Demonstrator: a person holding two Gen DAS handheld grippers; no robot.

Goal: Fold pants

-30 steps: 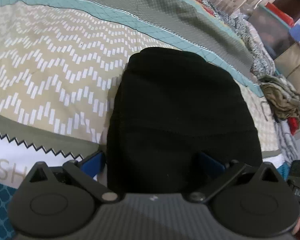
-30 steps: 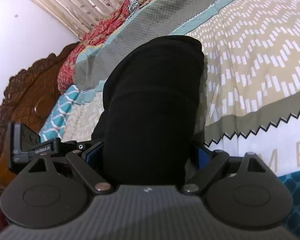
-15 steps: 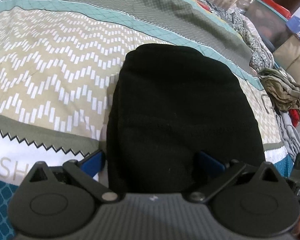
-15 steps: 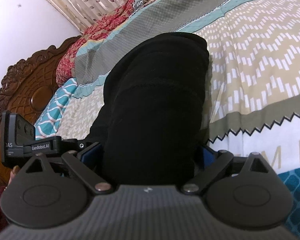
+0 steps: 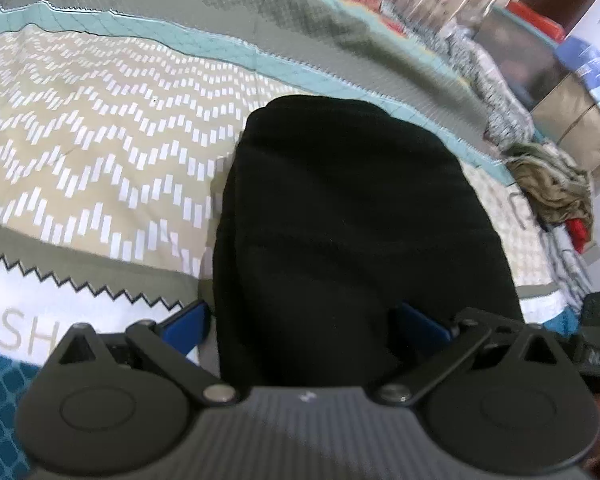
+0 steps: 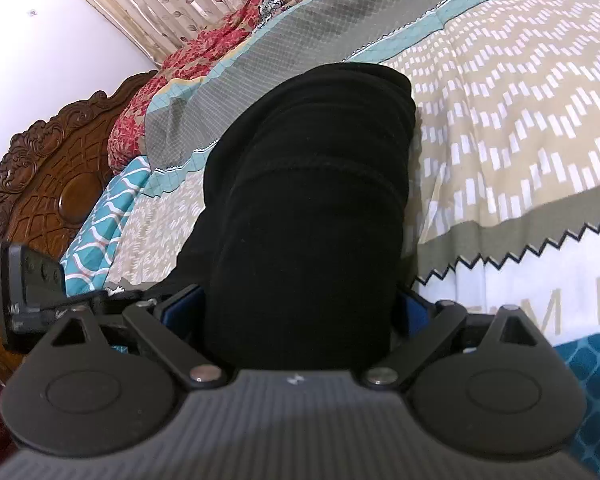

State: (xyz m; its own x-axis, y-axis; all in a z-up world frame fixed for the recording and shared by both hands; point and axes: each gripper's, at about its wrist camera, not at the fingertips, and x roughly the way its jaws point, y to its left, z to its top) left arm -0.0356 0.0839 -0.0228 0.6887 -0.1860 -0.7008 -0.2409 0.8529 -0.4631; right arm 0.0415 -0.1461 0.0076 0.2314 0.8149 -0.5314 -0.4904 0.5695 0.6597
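The black pants (image 5: pixel 348 216) lie folded in layers on the patterned bedspread (image 5: pixel 100 140). They fill the space between my left gripper's (image 5: pixel 304 320) blue fingers (image 5: pixel 188 320), which are spread wide around the near end; the fingertips are hidden by cloth. In the right wrist view the pants (image 6: pixel 312 216) likewise fill my right gripper (image 6: pixel 300 308) between its blue fingers (image 6: pixel 180 304), spread wide. Whether either gripper clamps the cloth does not show.
A heap of clothes (image 5: pixel 552 188) and boxes (image 5: pixel 572 116) lie at the far right of the bed. A carved wooden headboard (image 6: pixel 48 184) and red floral pillows (image 6: pixel 180 64) stand at the left in the right wrist view. The other gripper's body (image 6: pixel 28 280) shows at left.
Both cameras shifted slightly; the left view is blurred with motion. The pants stay between the fingers of both grippers throughout.
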